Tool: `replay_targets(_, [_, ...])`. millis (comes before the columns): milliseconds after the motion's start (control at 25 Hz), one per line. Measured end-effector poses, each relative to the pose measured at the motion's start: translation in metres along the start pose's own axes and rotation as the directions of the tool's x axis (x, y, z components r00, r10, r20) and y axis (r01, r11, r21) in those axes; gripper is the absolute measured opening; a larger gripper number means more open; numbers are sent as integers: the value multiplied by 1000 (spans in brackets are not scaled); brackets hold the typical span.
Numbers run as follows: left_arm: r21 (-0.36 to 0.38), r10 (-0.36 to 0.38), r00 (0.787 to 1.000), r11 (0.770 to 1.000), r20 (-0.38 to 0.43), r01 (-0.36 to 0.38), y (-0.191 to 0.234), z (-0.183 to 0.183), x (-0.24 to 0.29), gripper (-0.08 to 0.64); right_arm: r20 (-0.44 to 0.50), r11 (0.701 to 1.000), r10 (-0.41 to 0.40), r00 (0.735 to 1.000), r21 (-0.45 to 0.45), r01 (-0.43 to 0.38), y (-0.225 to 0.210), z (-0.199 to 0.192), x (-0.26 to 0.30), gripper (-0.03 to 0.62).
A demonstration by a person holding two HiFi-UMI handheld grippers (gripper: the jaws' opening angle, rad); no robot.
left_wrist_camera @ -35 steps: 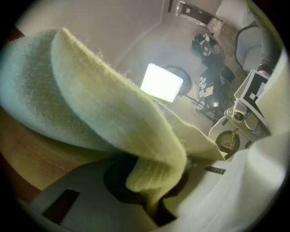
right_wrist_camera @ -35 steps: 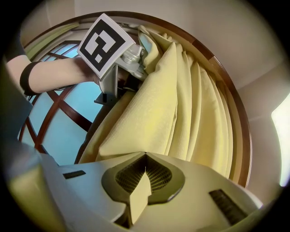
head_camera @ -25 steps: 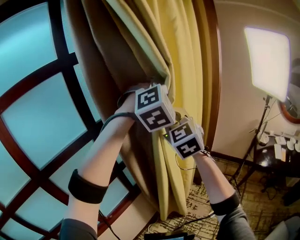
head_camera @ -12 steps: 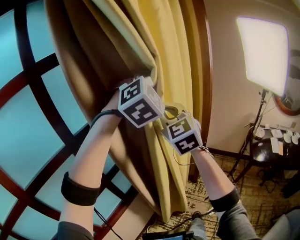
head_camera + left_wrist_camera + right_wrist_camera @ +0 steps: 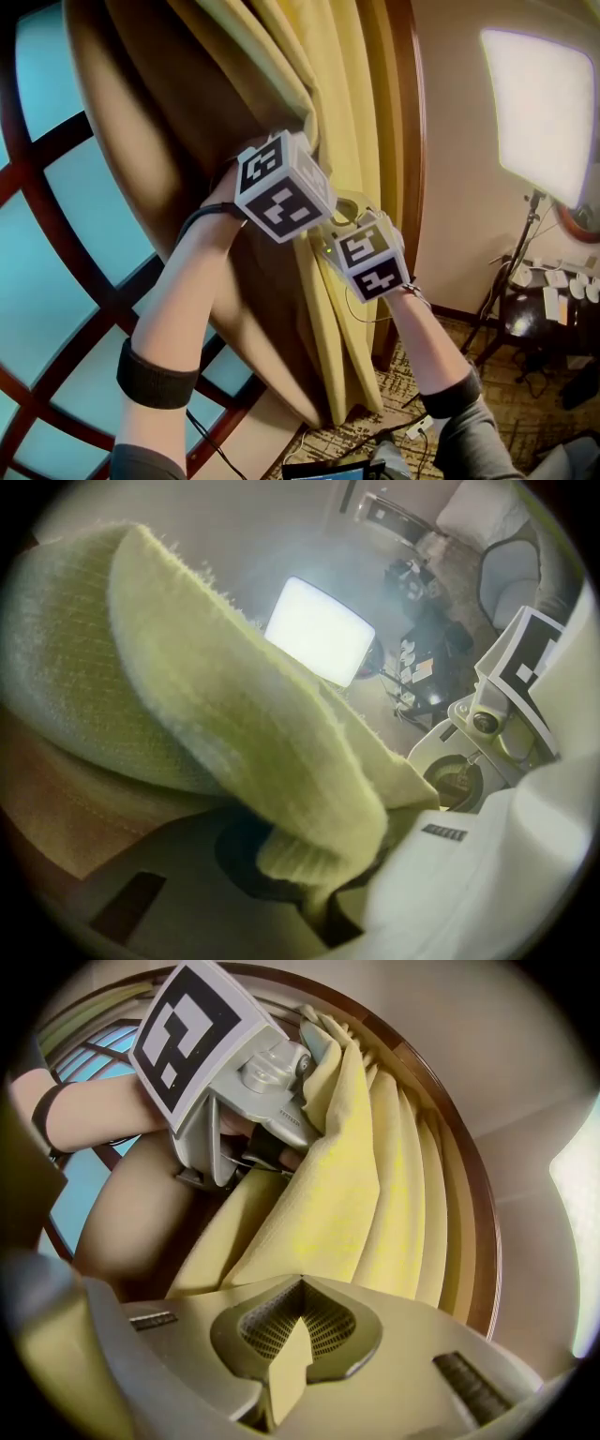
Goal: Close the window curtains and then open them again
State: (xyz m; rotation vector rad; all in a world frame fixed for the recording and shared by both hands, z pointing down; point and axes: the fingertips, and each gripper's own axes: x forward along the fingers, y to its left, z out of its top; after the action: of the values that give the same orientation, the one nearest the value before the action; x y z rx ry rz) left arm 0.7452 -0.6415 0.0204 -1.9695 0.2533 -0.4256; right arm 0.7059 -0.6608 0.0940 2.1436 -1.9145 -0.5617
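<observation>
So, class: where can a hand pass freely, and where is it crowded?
Free: before the window glass left of the curtain; along the wall between window frame and light panel. Crowded: the curtain edge, clamped by left gripper and right gripper.

Mustard-yellow curtain (image 5: 347, 141) with tan-brown lining. Window (image 5: 94, 206) of pale blue frosted panes crossed by dark reddish-brown bars. White marker cubes (image 5: 281, 187) printed with black square patterns. Black wristbands (image 5: 155, 375).
</observation>
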Motion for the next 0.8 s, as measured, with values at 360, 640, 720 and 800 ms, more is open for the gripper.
replay_targets(360, [15,6,1000,1000,-6,-6,13,15,25,0,4,1000,-8,1000,-9,8,-27,-3,11,2])
replay_targets(640, [37,-8,1000,999,-9,9,20,26,33,0,9,1000,-5,1000,-20,6,-39,4,15,2])
replay_targets(720, [73,-35,999,997,-23,37,11,33,64,0,-15,999,-4,1000,-31,4,-56,-10,22,0])
replay_targets(800, [81,-48,999,996,-22,50,4,35,88,0,-36,999,-15,999,-33,13,-71,-25,26,0])
